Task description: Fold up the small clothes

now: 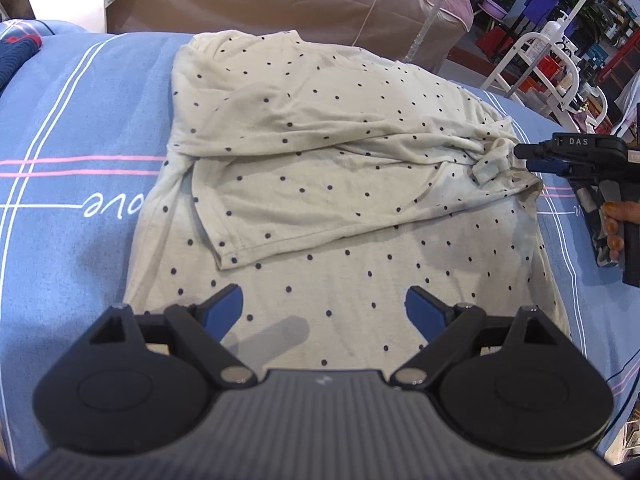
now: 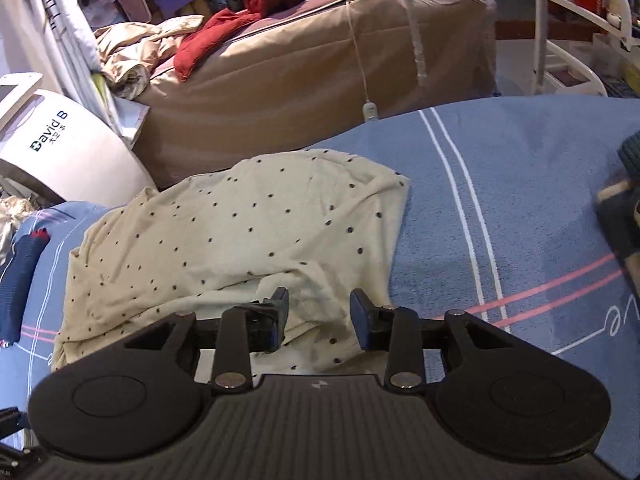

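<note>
Blue striped bedsheet (image 1: 80, 120) carries our cream dotted shirt (image 1: 320, 184), partly folded. Our left tongs (image 1: 324, 306) hover wide above its hem; our right tongs (image 2: 319, 312) stand parted, empty, over its edge.

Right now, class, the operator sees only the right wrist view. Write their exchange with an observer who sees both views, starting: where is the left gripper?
Observer: The left gripper hovers open over the near part of the dotted shirt.
Operator: Is it holding anything?
Observer: No, nothing sits between its jaws.
Operator: Is the shirt folded yet?
Observer: Partly. A folded flap lies across the middle, with its corner pointing toward that gripper.
</note>
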`<action>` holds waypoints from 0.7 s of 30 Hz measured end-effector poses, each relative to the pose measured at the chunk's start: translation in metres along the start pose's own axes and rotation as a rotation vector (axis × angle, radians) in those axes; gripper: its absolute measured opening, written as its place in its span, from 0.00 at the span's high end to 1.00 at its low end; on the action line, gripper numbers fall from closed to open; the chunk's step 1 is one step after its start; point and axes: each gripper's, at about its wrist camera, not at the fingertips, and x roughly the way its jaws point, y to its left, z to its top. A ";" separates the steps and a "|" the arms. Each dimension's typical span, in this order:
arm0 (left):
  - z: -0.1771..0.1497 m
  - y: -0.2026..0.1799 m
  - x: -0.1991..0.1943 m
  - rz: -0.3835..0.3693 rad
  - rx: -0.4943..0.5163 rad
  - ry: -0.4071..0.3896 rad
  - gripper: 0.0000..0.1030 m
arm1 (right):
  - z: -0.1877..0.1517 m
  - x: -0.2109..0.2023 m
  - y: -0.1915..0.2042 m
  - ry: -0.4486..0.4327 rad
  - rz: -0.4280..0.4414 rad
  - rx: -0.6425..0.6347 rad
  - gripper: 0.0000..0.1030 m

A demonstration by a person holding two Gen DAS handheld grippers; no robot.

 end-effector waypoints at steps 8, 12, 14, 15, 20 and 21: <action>-0.003 0.001 0.000 0.005 -0.013 0.009 0.13 | 0.017 0.015 0.010 0.096 0.153 -0.105 0.95; 0.000 0.002 -0.001 0.009 -0.012 0.003 0.13 | 0.047 -0.007 0.025 0.002 0.075 -0.302 0.97; 0.001 0.002 -0.002 0.011 -0.015 -0.002 0.13 | 0.065 -0.023 0.029 -0.059 0.044 -0.386 0.97; 0.002 0.003 -0.002 0.012 -0.016 -0.003 0.13 | 0.072 -0.033 0.032 -0.091 0.024 -0.455 0.97; 0.006 0.006 -0.001 0.016 -0.030 -0.011 0.13 | 0.060 -0.053 0.049 -0.084 0.097 -0.804 0.97; 0.007 0.007 -0.001 0.018 -0.032 -0.013 0.13 | 0.048 -0.051 0.053 -0.054 0.081 -0.892 0.97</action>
